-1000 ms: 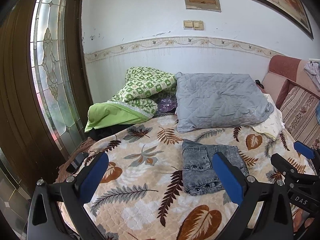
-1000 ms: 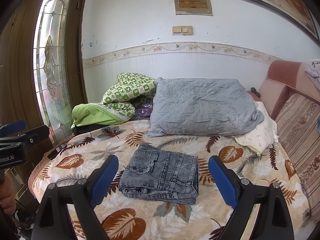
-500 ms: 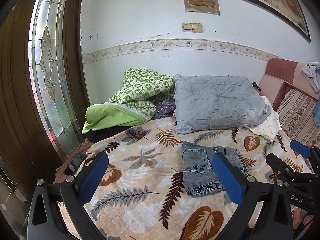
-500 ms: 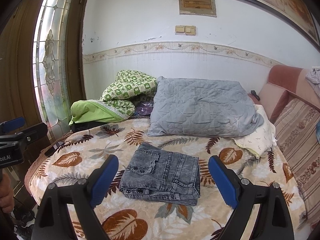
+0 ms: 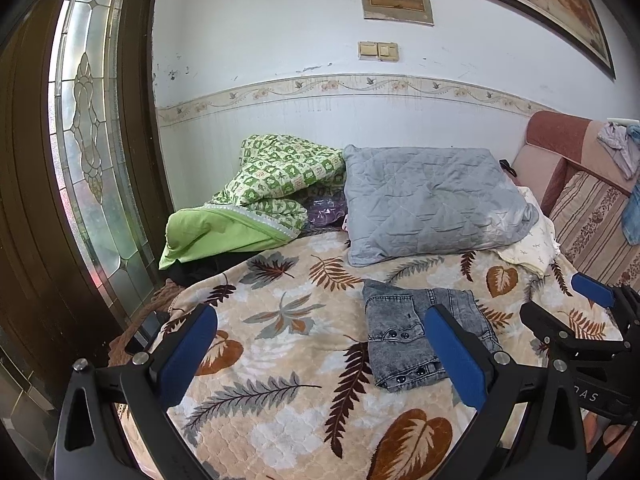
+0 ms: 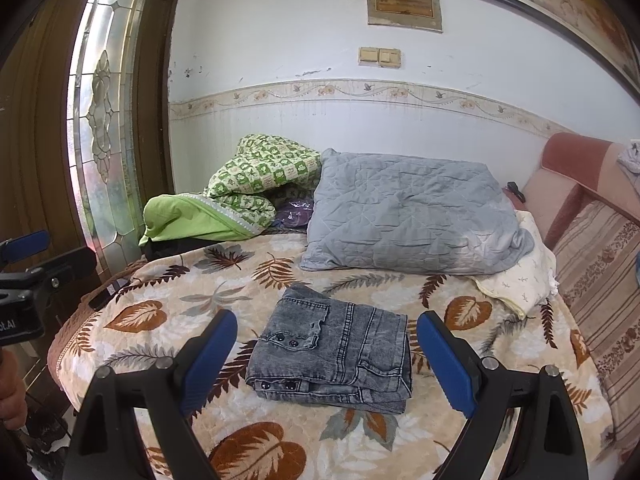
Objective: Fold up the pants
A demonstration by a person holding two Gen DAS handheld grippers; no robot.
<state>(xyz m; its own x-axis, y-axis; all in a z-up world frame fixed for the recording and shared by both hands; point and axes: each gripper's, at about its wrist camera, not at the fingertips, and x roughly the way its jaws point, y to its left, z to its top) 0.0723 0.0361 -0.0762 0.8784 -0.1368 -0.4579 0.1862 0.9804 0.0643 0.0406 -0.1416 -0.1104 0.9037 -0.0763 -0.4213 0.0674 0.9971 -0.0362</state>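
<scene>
Grey washed denim pants (image 6: 336, 350) lie folded into a compact rectangle on the leaf-patterned bedspread (image 6: 168, 308). They also show in the left wrist view (image 5: 404, 332), partly behind my right finger pad. My left gripper (image 5: 320, 356) is open and empty, held above the bed to the left of the pants. My right gripper (image 6: 326, 360) is open and empty, held back from the pants and above them, which show between its blue pads. The right gripper also shows at the right edge of the left wrist view (image 5: 576, 320).
A grey quilted pillow (image 6: 404, 216) and a green patterned blanket (image 6: 248, 188) lie at the head of the bed by the wall. A cream cloth (image 6: 520, 276) lies by the striped sofa back (image 6: 600, 276). A wooden door with stained glass (image 6: 104, 132) stands left.
Both grippers have drawn back and risen slightly from the bed, so the folded pants look a little farther away. The pants have not moved.
</scene>
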